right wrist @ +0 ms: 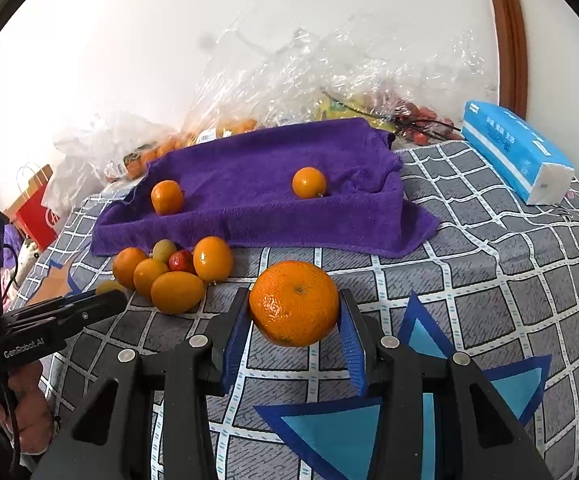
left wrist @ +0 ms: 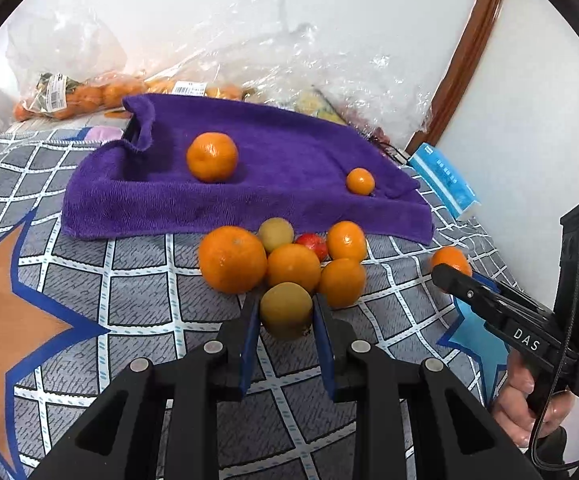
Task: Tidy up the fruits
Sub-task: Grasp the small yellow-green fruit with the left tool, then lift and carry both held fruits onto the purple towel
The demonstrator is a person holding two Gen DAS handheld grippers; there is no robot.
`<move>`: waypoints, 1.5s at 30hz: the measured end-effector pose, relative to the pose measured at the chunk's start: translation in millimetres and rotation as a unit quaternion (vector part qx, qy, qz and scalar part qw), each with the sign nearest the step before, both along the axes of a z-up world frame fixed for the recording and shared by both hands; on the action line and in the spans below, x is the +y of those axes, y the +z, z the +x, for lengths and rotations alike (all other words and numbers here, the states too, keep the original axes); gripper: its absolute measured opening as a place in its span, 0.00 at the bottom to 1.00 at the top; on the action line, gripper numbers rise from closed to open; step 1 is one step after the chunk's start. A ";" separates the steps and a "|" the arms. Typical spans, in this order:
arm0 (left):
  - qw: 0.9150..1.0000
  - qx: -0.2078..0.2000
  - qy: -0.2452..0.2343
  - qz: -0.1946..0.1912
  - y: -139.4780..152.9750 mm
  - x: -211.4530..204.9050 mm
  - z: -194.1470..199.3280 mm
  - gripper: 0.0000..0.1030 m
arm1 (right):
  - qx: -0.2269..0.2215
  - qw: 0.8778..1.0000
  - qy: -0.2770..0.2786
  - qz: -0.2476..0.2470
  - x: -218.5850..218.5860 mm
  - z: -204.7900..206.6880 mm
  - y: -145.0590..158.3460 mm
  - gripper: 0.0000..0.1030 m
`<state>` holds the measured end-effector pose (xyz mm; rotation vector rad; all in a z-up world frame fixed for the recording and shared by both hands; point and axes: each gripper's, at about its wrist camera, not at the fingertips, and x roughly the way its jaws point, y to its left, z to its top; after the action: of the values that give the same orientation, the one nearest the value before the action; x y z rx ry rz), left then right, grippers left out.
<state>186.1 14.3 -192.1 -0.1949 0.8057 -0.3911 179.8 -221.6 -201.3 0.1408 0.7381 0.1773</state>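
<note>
My left gripper (left wrist: 285, 312) is shut on a yellow-green fruit (left wrist: 286, 310) at the near edge of a pile of oranges (left wrist: 231, 260), a small green fruit (left wrist: 275, 234) and a red fruit (left wrist: 313, 244) on the patterned bedspread. My right gripper (right wrist: 294, 312) is shut on a large orange (right wrist: 293, 303) and holds it just above the bedspread, right of the pile (right wrist: 177, 280). A purple towel (left wrist: 249, 184) lies behind the pile with two oranges on it (left wrist: 212, 157) (left wrist: 360, 181). The right gripper also shows in the left wrist view (left wrist: 449, 276).
Clear plastic bags with more fruit (left wrist: 89, 96) lie against the white wall behind the towel. A blue tissue pack (right wrist: 517, 152) lies at the right. A red paper bag (right wrist: 35, 208) stands at the left, off the bed. The left gripper shows at the left edge (right wrist: 101, 304).
</note>
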 end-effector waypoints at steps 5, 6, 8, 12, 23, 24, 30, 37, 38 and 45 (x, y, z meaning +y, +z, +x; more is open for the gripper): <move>1.000 -0.023 0.001 0.005 6.5 -2.7 -5.6 0.24 | -0.006 1.000 0.002 0.000 0.3 -2.1 1.8 0.41; 0.999 -0.032 0.002 0.005 8.9 -2.5 -7.9 0.24 | -0.007 1.000 0.004 0.001 0.7 -2.2 2.0 0.41; 0.999 -0.043 0.004 0.003 12.1 -1.9 -11.4 0.24 | -0.008 1.000 0.007 0.001 1.4 -3.0 2.2 0.41; 0.998 -0.062 0.007 0.006 17.0 -1.9 -16.5 0.24 | -0.016 1.000 0.009 0.001 1.9 -5.4 4.1 0.41; 0.998 -0.060 0.030 0.006 17.6 5.0 -17.4 0.24 | -0.020 1.000 0.008 0.010 -1.2 -7.2 5.0 0.41; 0.998 -0.059 0.036 0.007 18.8 6.7 -17.9 0.24 | -0.021 1.000 0.009 0.013 -1.8 -7.5 5.2 0.41; 0.996 -0.077 0.036 0.009 42.4 10.0 -28.1 0.24 | -0.012 1.000 0.011 0.015 1.8 -2.4 8.3 0.41; 0.994 -0.086 0.053 0.033 75.8 12.2 -17.6 0.24 | -0.046 0.999 0.015 0.001 12.0 12.9 45.6 0.41; 0.994 -0.085 0.055 0.031 79.6 13.6 -12.8 0.24 | -0.051 0.999 0.016 -0.003 13.9 16.2 52.3 0.41; 0.993 -0.080 0.074 0.039 95.4 19.5 19.5 0.24 | -0.058 0.998 0.015 -0.003 11.7 30.7 86.5 0.41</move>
<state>205.5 33.8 -96.6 -0.1472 0.6428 -0.2325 210.5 -209.9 -114.8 0.1128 0.6248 0.2105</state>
